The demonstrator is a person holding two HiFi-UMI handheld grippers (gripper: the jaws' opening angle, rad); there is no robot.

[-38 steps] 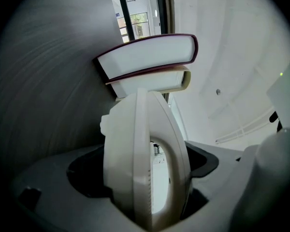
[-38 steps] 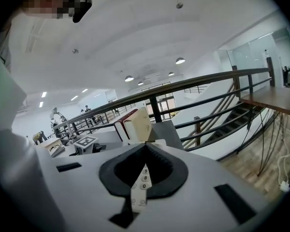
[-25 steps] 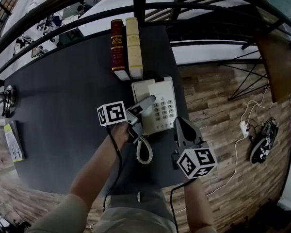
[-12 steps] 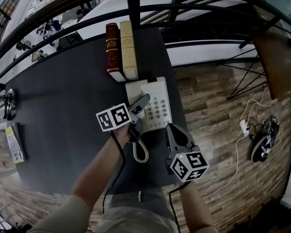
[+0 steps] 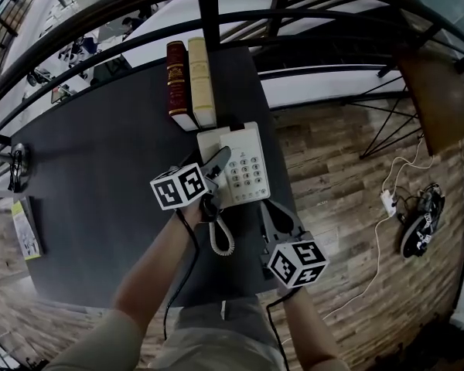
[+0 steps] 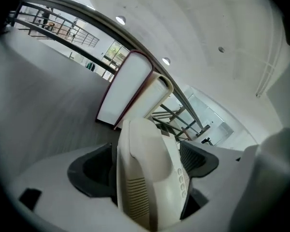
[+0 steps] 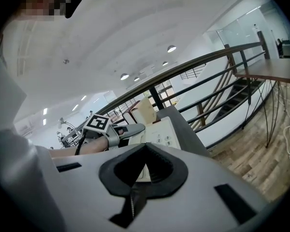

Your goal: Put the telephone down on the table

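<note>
Telephone (image 5: 245, 167) base is sitting flat on the dark table (image 5: 100, 168), close to the table's 3 o'clock edge, with two books (image 5: 190, 83) just off its 12 o'clock end. The handset (image 6: 149, 178) isn't loose though: your left gripper (image 5: 215, 163) has it pinched across the middle, jaws clamped on either side of the cream shell, and it's over the 9 o'clock side of the base. I can't tell from the head view whether it's touching the cradle or hovering just above it. The coiled cord (image 5: 223, 238) trails off toward 6 o'clock onto the table. Your right gripper (image 5: 268, 209) is parked at about 5 o'clock of the base, near it but not touching, jaws pressed together on nothing. Handling-wise, my guess is the handset is light, stiff hard plastic with a smooth, kinda slippery skin, so a mid-handle pinch like yours is the right spot; the fatter earpiece and mouthpiece ends would probably want to twist out. The cord looks springy and will likely tug back or drag the light base if you pull away, so keep slack in it. If you set the handset on bare table, the open patch at 9 o'clock of the base looks like your best bet.
</note>
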